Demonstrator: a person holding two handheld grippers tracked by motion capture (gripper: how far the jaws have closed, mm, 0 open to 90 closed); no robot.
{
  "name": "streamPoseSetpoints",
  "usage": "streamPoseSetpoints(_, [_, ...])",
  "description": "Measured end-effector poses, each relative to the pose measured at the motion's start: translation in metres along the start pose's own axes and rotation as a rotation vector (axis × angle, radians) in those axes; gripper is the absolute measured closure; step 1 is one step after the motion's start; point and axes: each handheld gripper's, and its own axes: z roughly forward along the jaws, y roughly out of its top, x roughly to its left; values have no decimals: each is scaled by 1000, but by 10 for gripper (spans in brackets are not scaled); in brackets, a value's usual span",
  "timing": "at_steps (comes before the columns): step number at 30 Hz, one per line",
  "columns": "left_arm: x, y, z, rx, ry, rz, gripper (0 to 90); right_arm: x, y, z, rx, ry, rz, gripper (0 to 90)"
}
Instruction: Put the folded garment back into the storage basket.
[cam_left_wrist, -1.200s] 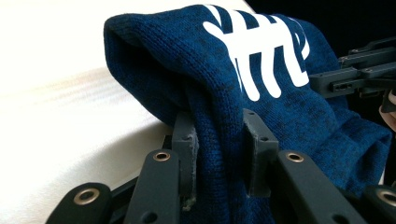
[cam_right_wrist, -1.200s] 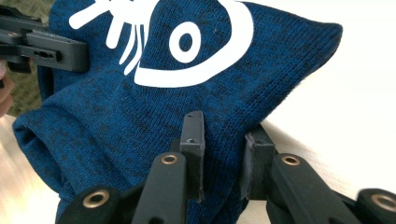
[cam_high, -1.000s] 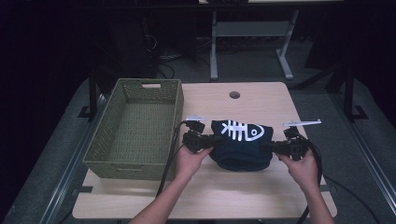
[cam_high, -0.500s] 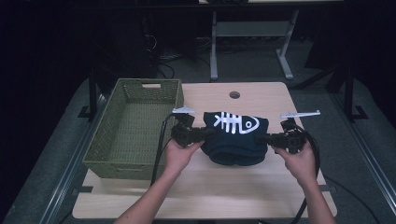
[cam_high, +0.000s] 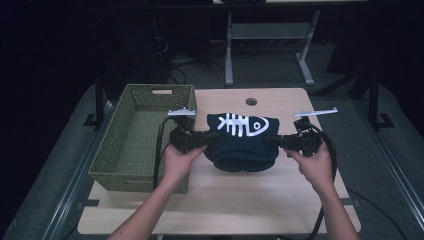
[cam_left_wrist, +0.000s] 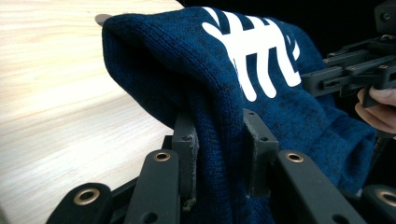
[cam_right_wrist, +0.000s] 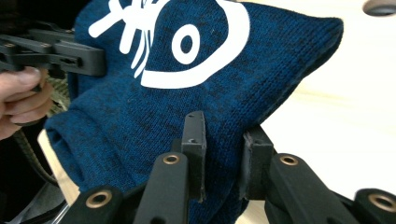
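Folded dark blue knit sweater with a white fish-skeleton print (cam_high: 242, 142) is held between both grippers, over the middle of the light wooden table (cam_high: 220, 200). Left gripper (cam_high: 206, 138) has its jaws clamped on the sweater's left edge; the left gripper view shows knit fabric pinched between the pads (cam_left_wrist: 187, 154). Right gripper (cam_high: 272, 141) jaws are closed on the right edge, fabric squeezed between them in the right gripper view. Olive-green woven rectangular basket (cam_high: 120, 160) sits just beside the left gripper, at the table's left side
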Motion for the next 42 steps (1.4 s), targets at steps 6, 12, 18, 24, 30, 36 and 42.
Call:
streamPoseSetpoints(6, [5,6,-18,-17,1,1,708,10,12,4,-9,39,-7,756])
streamPoseSetpoints(12, [13,11,-36,-41,-7,-15,712,19,24,9,-37,99,4,757])
streamPoseSetpoints(18, [20,13,-52,-56,-5,-28,715,28,34,17,-43,131,5,758])
streamPoseSetpoints(24, [29,14,-66,-69,6,-38,716,40,44,26,-52,155,-7,759])
streamPoseSetpoints(30, [39,15,-83,-79,15,-52,717,52,55,40,-53,178,-24,759])
streamPoseSetpoints(36, [49,15,-100,-88,32,-66,717,63,64,50,-49,197,-35,758])
streamPoseSetpoints(42, [56,14,-109,-96,47,-76,717,72,71,63,-39,211,-46,758])
